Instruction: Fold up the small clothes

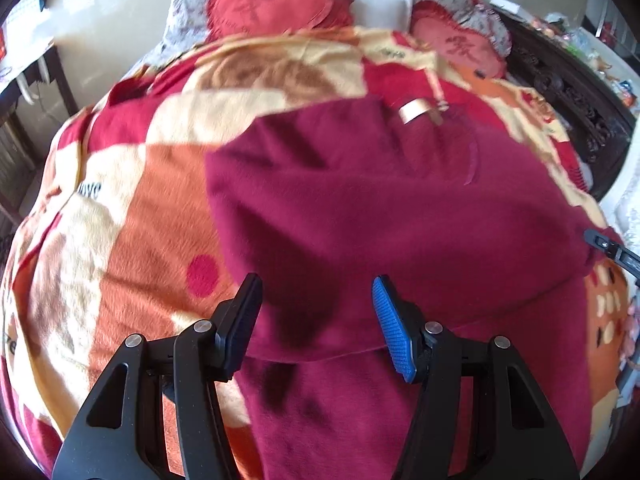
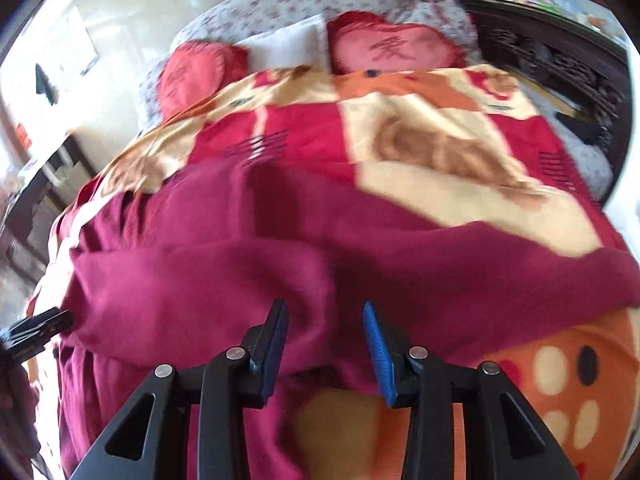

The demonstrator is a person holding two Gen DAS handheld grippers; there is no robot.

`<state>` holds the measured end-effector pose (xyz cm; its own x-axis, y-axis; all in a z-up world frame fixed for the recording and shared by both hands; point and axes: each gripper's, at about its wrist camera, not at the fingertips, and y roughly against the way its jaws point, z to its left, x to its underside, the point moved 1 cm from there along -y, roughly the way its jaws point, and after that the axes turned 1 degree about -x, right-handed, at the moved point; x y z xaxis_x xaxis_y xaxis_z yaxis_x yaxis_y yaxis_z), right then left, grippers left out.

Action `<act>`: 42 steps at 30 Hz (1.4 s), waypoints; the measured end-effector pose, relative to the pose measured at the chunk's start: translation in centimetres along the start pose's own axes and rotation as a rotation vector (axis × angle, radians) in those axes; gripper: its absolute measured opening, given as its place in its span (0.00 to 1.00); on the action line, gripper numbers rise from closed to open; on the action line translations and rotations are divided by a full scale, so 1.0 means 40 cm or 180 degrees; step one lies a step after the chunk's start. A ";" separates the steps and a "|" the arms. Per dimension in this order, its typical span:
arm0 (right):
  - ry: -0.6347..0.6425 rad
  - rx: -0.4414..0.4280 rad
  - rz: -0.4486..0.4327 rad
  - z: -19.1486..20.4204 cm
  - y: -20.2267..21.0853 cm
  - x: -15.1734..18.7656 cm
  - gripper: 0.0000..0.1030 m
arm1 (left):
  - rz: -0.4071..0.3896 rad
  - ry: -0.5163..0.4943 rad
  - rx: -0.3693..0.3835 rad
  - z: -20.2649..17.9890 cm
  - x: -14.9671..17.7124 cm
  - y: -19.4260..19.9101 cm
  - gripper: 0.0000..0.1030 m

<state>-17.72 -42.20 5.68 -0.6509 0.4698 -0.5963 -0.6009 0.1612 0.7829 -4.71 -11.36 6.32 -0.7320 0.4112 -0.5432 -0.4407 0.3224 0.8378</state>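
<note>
From the left wrist camera, the left gripper (image 1: 318, 312) hangs over the near part of a dark maroon fleece garment (image 1: 380, 208), and it's released — the black finger and the blue ribbed pad (image 1: 394, 330) stand well apart with only cloth showing between them. The garment lies spread on a plush red, orange and cream patterned blanket (image 1: 120, 200) that covers the bed; one layer is folded over, with a curved edge running across just beyond the blue pad. There's a shiny tan label or band (image 1: 416, 110) on the garment's far side. Farther back sit two red heart-shaped cushions (image 1: 272, 0) on a floral sheet, with a dark carved wooden headboard (image 1: 560, 80) at the far right. The tip of the right gripper (image 1: 612, 250) pokes in at the right edge, right at the garment's border.

Right wrist camera — things are a bit motion-blurred here. The right gripper (image 2: 325, 338) is also released, fingers parted over the maroon garment's (image 2: 240, 272) near edge, where the blanket (image 2: 460, 168) shows just below the cloth. The garment bunches across the near half of the bed. The left gripper (image 2: 38, 328) shows at the left edge, touching the cloth. Cushions (image 2: 392, 48) and headboard (image 2: 560, 60) are at the far end.
</note>
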 end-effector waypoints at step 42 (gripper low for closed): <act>-0.2812 0.0492 -0.0646 -0.667 0.213 0.151 0.48 | 0.0261 -0.0150 0.0118 -0.078 0.017 -0.067 0.55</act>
<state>-39.15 -61.16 4.00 0.0896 0.9020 -0.4224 -0.5548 0.3974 0.7309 -5.64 -14.61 3.90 -0.7392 0.4768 -0.4756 -0.3601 0.3170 0.8774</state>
